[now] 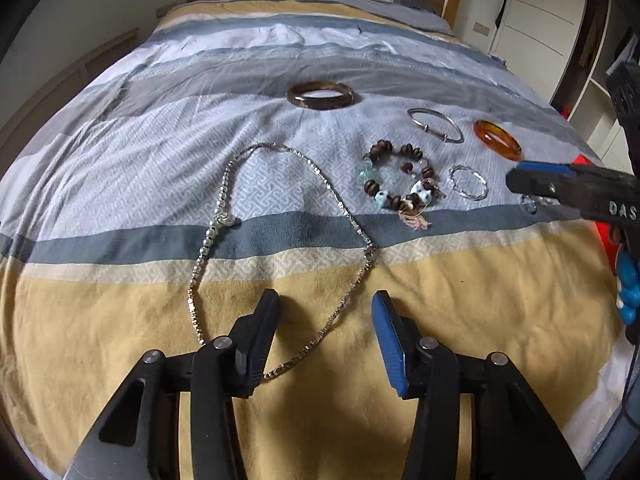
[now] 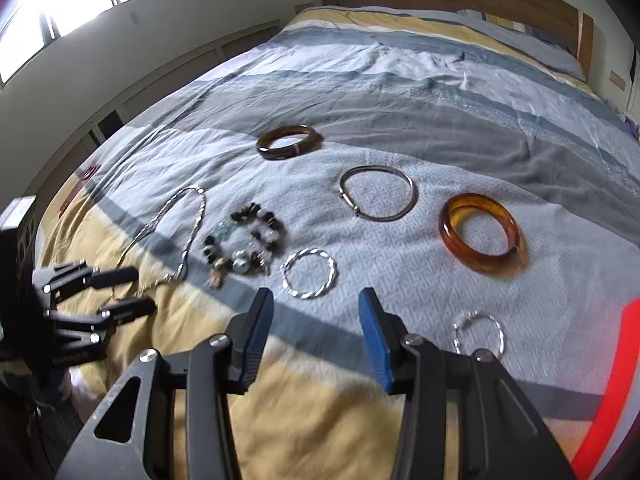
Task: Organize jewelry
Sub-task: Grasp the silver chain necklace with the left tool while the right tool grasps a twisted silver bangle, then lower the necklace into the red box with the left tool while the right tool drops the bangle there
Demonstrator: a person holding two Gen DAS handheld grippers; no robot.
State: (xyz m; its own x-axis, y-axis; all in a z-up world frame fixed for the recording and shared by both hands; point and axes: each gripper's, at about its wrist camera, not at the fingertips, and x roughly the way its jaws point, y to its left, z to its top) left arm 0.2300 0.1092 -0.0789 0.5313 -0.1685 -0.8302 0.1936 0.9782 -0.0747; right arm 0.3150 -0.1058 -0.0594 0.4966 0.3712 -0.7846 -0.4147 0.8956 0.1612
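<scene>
Nearest item: long silver box-link chain necklace (image 1: 280, 216), one, lying in an open loop on the striped yellow, grey and white bed cover (image 1: 460, 300), its lower end passing just ahead of the left gripper (image 1: 326, 312). Jaws of that gripper: spread wide, holding nothing. Right gripper (image 2: 316, 308): likewise spread and empty, hovering near the smaller rings.

Handling note, as judgement: the chain is limp and will trail; pinch one strand squarely between the pads, low against the cloth, and lift slowly so it does not snag the neighbouring bracelet.

Count:
- dark brown mottled bangle (image 2: 289, 142), one, farthest up the bed;
- thin silver wire bangle (image 2: 378, 199), one;
- translucent amber bangle (image 2: 480, 236), one;
- brown wooden-bead bracelet with pale blue charms (image 1: 400, 180), one;
- twisted silver rings: larger (image 2: 309, 273), one; smaller (image 2: 479, 333), one.
</scene>
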